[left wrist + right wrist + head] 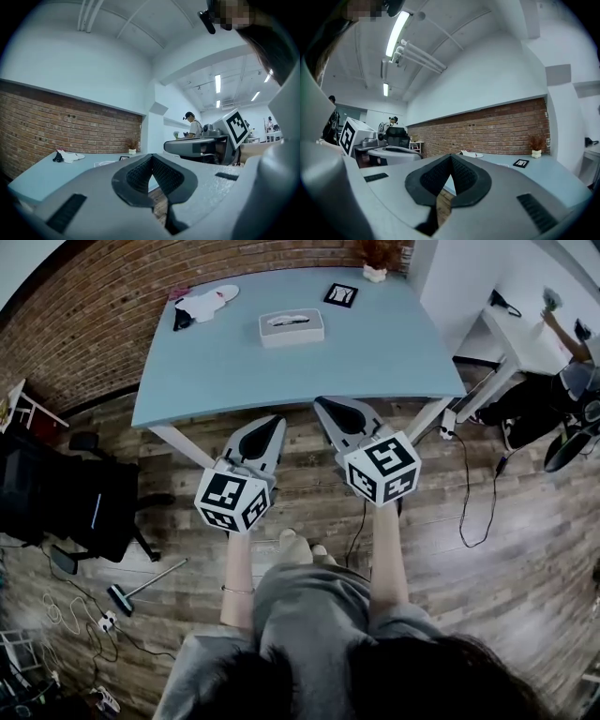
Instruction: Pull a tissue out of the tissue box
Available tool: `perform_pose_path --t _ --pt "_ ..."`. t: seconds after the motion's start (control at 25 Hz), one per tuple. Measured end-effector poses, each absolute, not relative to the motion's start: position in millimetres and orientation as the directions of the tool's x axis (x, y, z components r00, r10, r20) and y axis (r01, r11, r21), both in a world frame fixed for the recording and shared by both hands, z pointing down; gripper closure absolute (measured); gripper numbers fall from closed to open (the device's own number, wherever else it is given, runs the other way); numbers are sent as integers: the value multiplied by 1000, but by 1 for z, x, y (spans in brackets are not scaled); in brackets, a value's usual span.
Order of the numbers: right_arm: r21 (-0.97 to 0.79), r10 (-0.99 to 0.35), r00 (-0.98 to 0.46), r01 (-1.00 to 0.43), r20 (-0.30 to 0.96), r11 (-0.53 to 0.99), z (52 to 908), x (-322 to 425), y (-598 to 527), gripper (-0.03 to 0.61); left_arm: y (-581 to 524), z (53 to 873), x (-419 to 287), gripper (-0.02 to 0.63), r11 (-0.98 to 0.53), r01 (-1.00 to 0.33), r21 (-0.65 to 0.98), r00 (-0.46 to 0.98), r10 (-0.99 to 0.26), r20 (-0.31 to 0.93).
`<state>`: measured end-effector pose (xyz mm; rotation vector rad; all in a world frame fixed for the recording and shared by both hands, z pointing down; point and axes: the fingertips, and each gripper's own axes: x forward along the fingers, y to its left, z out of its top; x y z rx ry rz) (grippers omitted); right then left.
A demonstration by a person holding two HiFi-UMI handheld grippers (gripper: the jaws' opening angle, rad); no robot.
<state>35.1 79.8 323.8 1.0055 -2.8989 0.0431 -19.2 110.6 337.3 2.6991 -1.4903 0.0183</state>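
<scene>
**Tissue box** (292, 327): Low oblong box, pale off-white. It lies flat on the table (394, 352), around the middle of the width and towards the far, brick wall (103, 296) side. The long axis runs left to right in the head view, roughly parallel with the table's near edge. The top face is up and has a dark oval slot along the long axis, with a little white tissue showing in it. Nothing touches the box.

**Left gripper** (272, 425): Held over the wooden floor (525, 549), just short of the table's near edge and well apart from the box. The tips point towards the table. In the left gripper view its jaws are closed tip to tip with nothing between them; only a small gap is left behind the tips (152, 158). Its marker cube (232, 502) sits at the near end.

**Right gripper** (328, 409): Beside the left one, also over the floor at the table's edge, and aimed up-left towards the table. In the right gripper view its jaws are likewise pressed together and empty (451, 158). Its marker cube (382, 468) faces up.

**Other items on the table**
- White cloth (208, 302) with a dark piece beside it, at the far left corner.
- Small black frame (340, 294), far side, right of the box.
- Dried plant (376, 261) in a pale pot, at the far edge.

**Surroundings**
- Black chair (75, 502) to the left.
- Brush (131, 594) lying on the floor.
- Cables (473, 493) trailing at the right.
- A person (562, 343) at a white desk, far right.
</scene>
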Motion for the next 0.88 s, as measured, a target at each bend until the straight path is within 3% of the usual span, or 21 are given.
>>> perform_pose_path --t 0.88 --pt "-50 -614 -785 -619 88 784 336 11 -11 580 25 351 -46 611 -541 -839 55 544 -835 80"
